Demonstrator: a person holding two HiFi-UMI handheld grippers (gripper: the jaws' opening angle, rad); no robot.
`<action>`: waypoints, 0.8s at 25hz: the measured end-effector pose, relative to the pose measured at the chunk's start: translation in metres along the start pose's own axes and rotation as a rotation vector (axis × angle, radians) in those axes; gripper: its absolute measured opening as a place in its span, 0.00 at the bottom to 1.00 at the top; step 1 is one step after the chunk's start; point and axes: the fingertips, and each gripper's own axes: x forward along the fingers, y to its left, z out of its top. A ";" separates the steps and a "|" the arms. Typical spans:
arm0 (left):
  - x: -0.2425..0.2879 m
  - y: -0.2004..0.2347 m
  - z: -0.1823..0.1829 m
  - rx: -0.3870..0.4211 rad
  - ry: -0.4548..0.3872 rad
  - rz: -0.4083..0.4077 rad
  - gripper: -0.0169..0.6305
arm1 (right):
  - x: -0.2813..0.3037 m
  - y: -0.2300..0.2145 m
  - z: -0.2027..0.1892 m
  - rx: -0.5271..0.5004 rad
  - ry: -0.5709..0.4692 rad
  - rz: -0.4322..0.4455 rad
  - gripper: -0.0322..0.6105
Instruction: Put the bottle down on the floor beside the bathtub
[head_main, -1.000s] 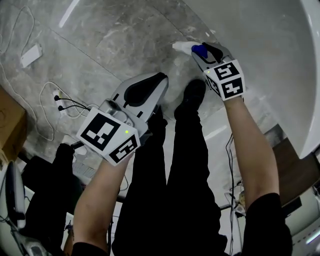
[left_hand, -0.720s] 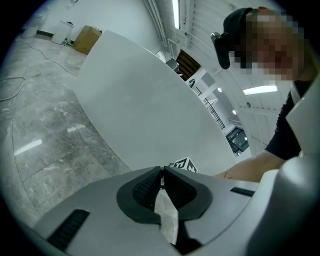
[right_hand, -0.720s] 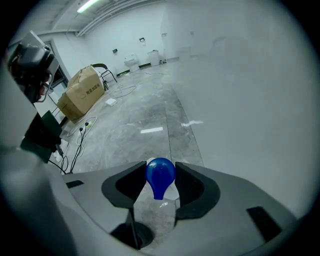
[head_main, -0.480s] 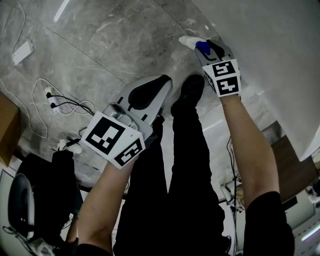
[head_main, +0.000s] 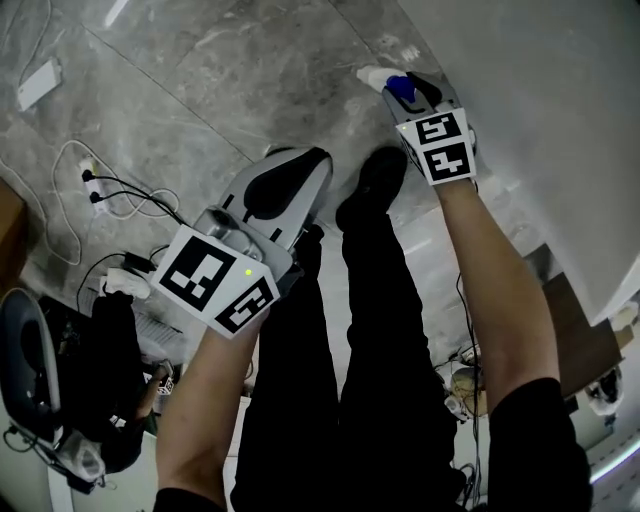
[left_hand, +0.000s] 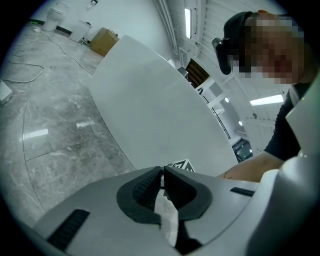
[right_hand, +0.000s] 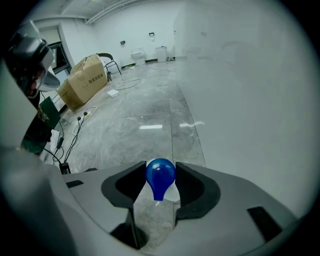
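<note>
The right hand-held gripper has its jaws set wide and closed on the bottle, a clear one with a rounded blue top that sits squeezed between the two dark pads. In the head view it points steeply down, holding the bottle low over the grey marble floor, just beside the white outer wall of the bathtub; whether the bottle touches the floor I cannot tell. The person's black shoe stands near it, on the side away from the tub.

The left hand-held gripper has its jaws drawn narrow, the ribbed pads meeting at their tips. A pale crinkled patch shows in the slit behind them, and I cannot tell what it is. This gripper is well apart from the bottle, in front of the person's legs. White cables trail over the floor at the left of the head view, and a cardboard box stands further off
</note>
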 end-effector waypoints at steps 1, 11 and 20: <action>-0.002 0.002 0.002 0.002 -0.006 0.004 0.08 | 0.001 0.002 0.002 0.006 0.000 0.015 0.35; -0.026 -0.001 0.033 0.014 -0.056 0.026 0.08 | -0.029 -0.008 0.016 0.051 0.008 0.015 0.38; -0.072 -0.051 0.105 0.057 -0.098 0.022 0.08 | -0.134 -0.001 0.073 0.161 -0.048 0.008 0.38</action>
